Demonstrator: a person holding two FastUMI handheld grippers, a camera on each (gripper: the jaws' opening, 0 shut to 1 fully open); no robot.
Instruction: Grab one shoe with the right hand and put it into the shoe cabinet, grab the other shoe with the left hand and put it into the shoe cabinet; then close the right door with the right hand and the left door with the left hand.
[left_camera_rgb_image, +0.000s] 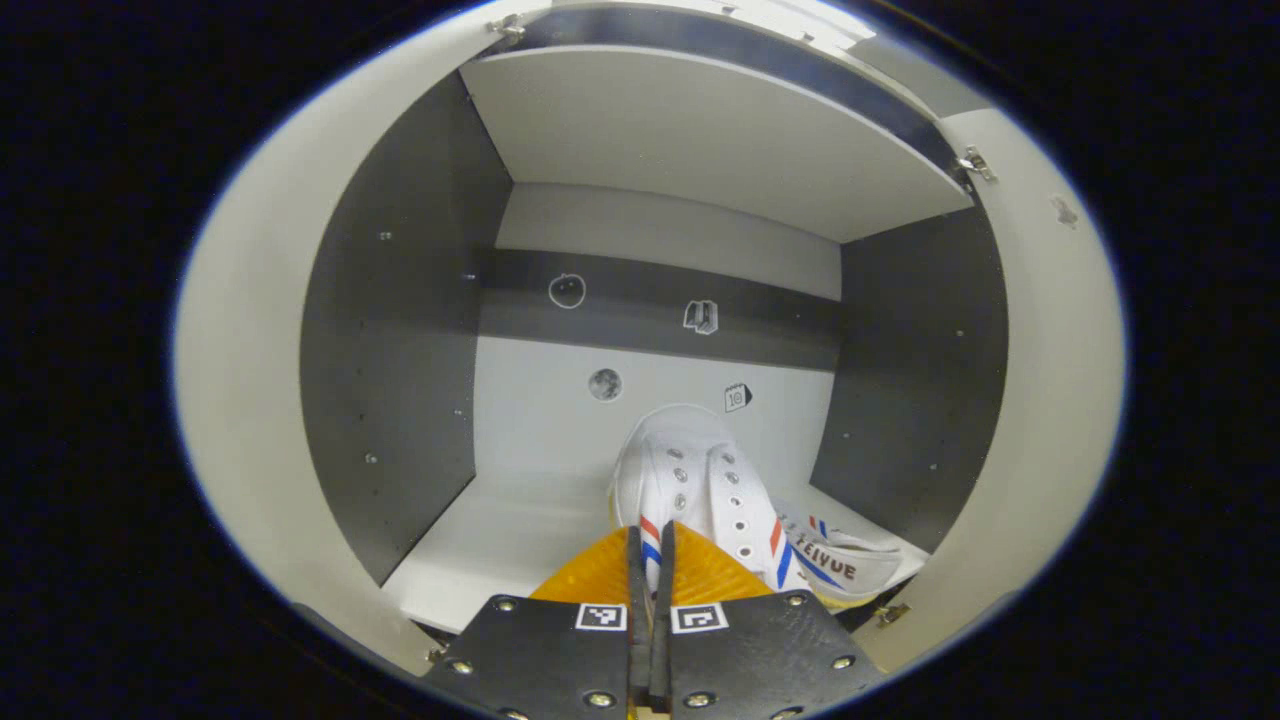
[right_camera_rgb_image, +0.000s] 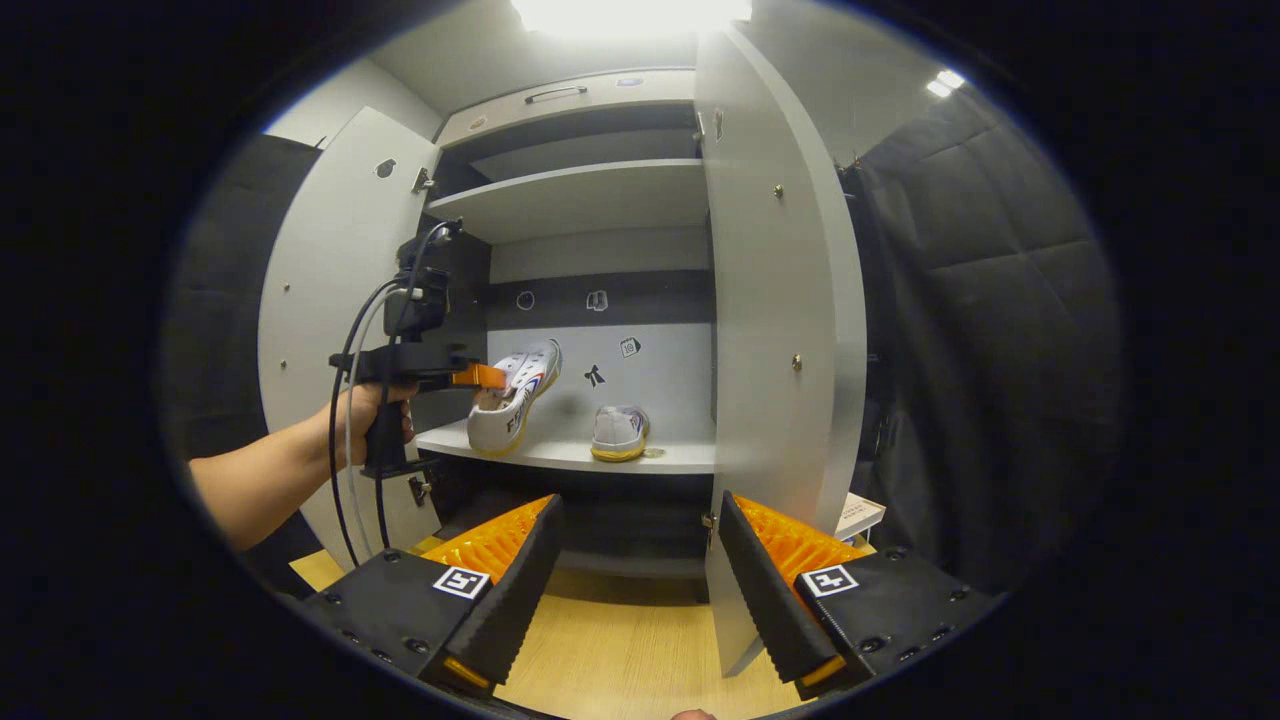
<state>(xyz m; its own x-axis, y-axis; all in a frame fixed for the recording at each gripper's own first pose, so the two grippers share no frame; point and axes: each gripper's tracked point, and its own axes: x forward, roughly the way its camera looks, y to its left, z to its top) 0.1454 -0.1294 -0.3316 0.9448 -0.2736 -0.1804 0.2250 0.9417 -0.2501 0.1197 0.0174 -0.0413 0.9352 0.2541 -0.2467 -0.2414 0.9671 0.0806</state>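
While the left gripper (left_camera_rgb_image: 650, 560) holds one white shoe (left_camera_rgb_image: 700, 480) over the shelf (right_camera_rgb_image: 560, 455), the other shoe (right_camera_rgb_image: 618, 432) already sits inside the shoe cabinet (right_camera_rgb_image: 590, 200). In the left gripper view the two fingers are pressed close together on the back rim of the held shoe, and the shoe points straight away from the gripper, toe toward the back wall. In the right gripper view the same shoe (right_camera_rgb_image: 515, 400) hangs tilted, toe up high and heel low, with its heel end just above or maybe touching the front edge of the shelf; I cannot tell which. The placed shoe stands a little to the right of it, with a gap between them. A hand (right_camera_rgb_image: 375, 415) holds the left gripper (right_camera_rgb_image: 480, 377) by its handle, right in front of the open left door (right_camera_rgb_image: 330, 280). The right gripper (right_camera_rgb_image: 640, 570) is spread wide and holds nothing. It waits low and well back from the cabinet, near the bottom of the open right door (right_camera_rgb_image: 780, 300). I think the next move is to bring the toe down so the shoe lies flat, pointing into the cabinet beside its mate, and then let go. The left hand is the near one for that, and both doors still wait to be shut.
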